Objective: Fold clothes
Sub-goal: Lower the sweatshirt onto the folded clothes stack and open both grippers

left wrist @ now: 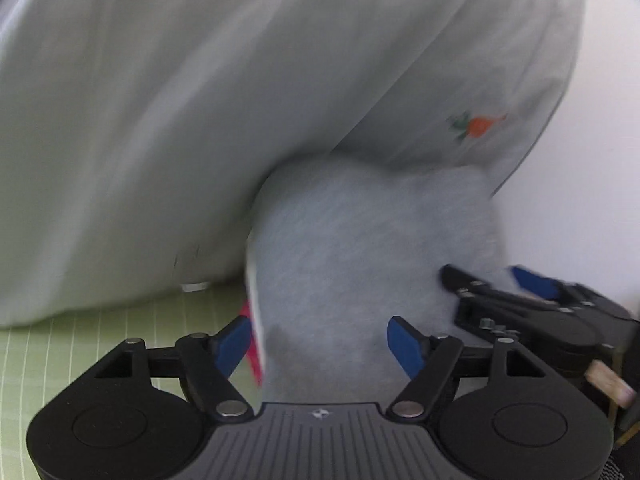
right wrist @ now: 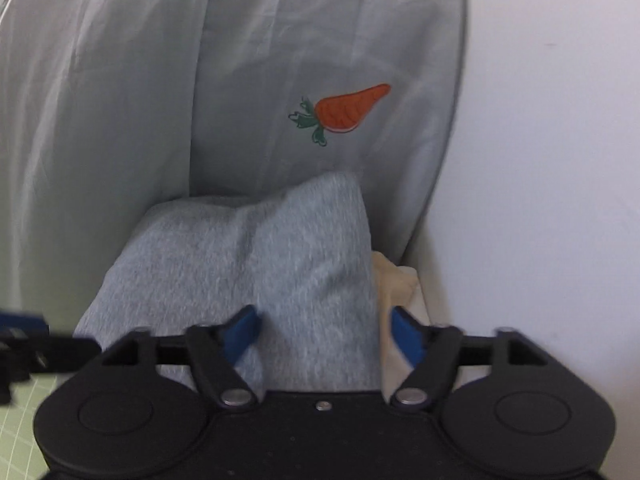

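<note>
Grey knitted folded garment (left wrist: 360,260) is lying on the green gridded mat (left wrist: 80,352) against a pale sheet printed with an orange carrot (left wrist: 160,120), between the released left gripper's (left wrist: 320,344) 2 blue pads. From the right wrist view, the right gripper (right wrist: 324,336) is likewise gaping around the garment's (right wrist: 248,264) edge, beside beige cloth (right wrist: 396,280).

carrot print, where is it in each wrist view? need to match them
Left wrist: carrot print sits right of centre, small and blurred, on the pale cloth just above the grey garment.
Right wrist: carrot print sits near centre, upper half, large and sharp, on the pale cloth.
Shared landmark: the grey garment, directly below the print in both views.
</note>
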Tool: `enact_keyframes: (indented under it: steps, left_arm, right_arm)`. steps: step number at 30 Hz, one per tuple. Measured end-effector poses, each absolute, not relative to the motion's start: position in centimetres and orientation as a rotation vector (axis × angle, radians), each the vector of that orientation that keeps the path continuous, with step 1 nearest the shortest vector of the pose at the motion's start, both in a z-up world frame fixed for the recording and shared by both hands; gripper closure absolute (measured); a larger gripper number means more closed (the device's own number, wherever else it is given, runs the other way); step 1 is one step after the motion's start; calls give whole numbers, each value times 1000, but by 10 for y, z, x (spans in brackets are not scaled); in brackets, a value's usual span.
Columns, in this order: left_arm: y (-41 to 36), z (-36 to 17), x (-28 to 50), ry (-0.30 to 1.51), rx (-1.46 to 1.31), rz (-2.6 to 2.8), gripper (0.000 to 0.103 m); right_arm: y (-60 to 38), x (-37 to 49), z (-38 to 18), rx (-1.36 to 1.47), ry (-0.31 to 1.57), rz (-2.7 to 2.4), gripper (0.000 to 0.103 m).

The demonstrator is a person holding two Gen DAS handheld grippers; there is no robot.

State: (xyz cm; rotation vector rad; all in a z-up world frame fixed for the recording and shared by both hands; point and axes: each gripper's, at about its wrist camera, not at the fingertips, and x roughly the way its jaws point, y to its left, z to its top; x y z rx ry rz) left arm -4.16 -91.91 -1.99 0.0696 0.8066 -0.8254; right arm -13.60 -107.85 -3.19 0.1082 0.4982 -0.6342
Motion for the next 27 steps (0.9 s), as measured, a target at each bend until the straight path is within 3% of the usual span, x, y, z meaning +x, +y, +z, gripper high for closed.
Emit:
enact_keyframes:
  steps: [6, 8, 15, 27]
  left_arm:
    - [-894, -36, -58, 870, 60, -817, 22]
    - [-881, -27, -70, 861, 83, -820, 17]
    - [-841, -7, -125, 799, 148, -846, 2]
    - [-758, 6, -211, 721, 226, -882, 0]
  right_arm:
    - [-1055, -165, -44, 91, 526, -699, 12]
    - [-1048, -178, -44, 121, 532, -693, 0]
    - [-997, -240, -31, 109, 537, -711, 0]
    - [-902, -334, -20, 226, 544, -729, 0]
